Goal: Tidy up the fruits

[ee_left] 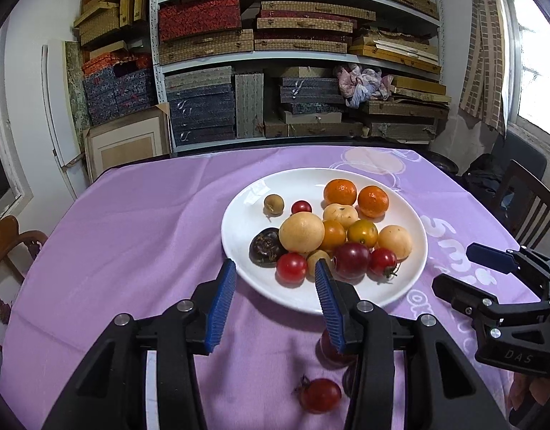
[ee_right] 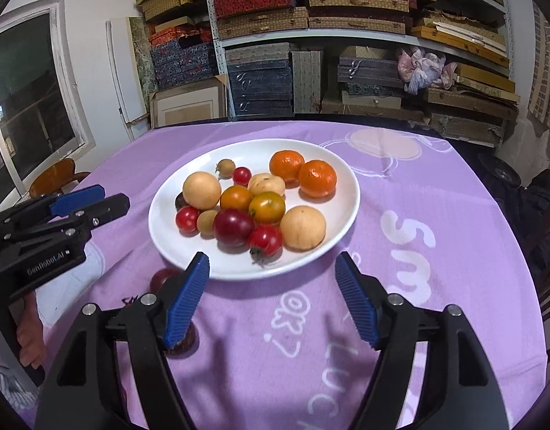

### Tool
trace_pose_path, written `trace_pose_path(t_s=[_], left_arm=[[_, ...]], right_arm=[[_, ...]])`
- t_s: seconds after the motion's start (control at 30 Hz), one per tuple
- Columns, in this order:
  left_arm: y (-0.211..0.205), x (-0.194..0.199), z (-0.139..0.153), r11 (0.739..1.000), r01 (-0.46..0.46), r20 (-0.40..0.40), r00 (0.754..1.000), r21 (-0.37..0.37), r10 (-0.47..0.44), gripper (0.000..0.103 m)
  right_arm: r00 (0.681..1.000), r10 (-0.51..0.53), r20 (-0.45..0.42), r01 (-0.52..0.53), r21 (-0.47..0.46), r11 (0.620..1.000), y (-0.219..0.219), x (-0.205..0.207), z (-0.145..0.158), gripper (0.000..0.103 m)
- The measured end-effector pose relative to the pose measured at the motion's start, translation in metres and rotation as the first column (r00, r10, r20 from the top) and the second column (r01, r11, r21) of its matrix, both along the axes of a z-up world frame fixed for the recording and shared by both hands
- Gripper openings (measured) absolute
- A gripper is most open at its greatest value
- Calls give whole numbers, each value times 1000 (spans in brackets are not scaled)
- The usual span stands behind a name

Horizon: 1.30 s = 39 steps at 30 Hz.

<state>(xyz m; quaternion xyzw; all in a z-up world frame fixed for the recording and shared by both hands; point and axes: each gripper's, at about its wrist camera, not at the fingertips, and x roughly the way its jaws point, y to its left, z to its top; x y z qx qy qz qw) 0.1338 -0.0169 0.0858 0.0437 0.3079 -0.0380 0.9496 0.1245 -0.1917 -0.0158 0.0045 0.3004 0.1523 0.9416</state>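
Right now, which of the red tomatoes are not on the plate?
The red tomato with its green stalk lies on the purple cloth, just below the left gripper. The other bright red ones sit on the white plate.

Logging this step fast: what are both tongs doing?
Left tongs: open, holding nothing.
Right tongs: open, holding nothing.

A dark tomato (ee_left: 330,353) on the cloth is half hidden behind the left gripper's (ee_left: 275,268) finger (ee_left: 332,308).
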Motion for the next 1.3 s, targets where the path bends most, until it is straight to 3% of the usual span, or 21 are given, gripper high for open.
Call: trace_pose_path(t_s=[0.07,0.13,0.3,0.53,0.67,0.8,0.97,1.3], left_arm=[[0,-17,0,1000,-3,14,1000,19,3,49],[0,-33,0,1000,-8,23,1000,27,7,58],[4,-76,-8,999,36,-5,999,12,-36,64],[1,-124,-21,990,138,-45,989,2,-138,66],[-7,-143,-29,982,190,-60,980,2,-189,73],[-24,-152,-46,972,229,-89,971,53,-224,74],[-36,-152,-57,965,258,-120,961,51,-250,74],[-29,-132,-74,980,191,-166,970,54,-179,74]], right_arm=[[1000,1,5,-1,7,1000,-2,-17,-7,73],[1000,2,0,-2,20,1000,-4,-30,-13,76],[1000,5,-9,-4,44,999,-11,-48,-23,76],[1000,-18,-12,19,90,996,-23,-47,-23,80],[999,-25,-20,27,127,992,-31,-43,-23,82],[1000,-18,-26,21,133,991,-33,-42,-23,82],[1000,-18,-20,21,147,989,-36,-42,-21,83],[999,-19,-30,24,170,985,-41,-41,-21,84]])
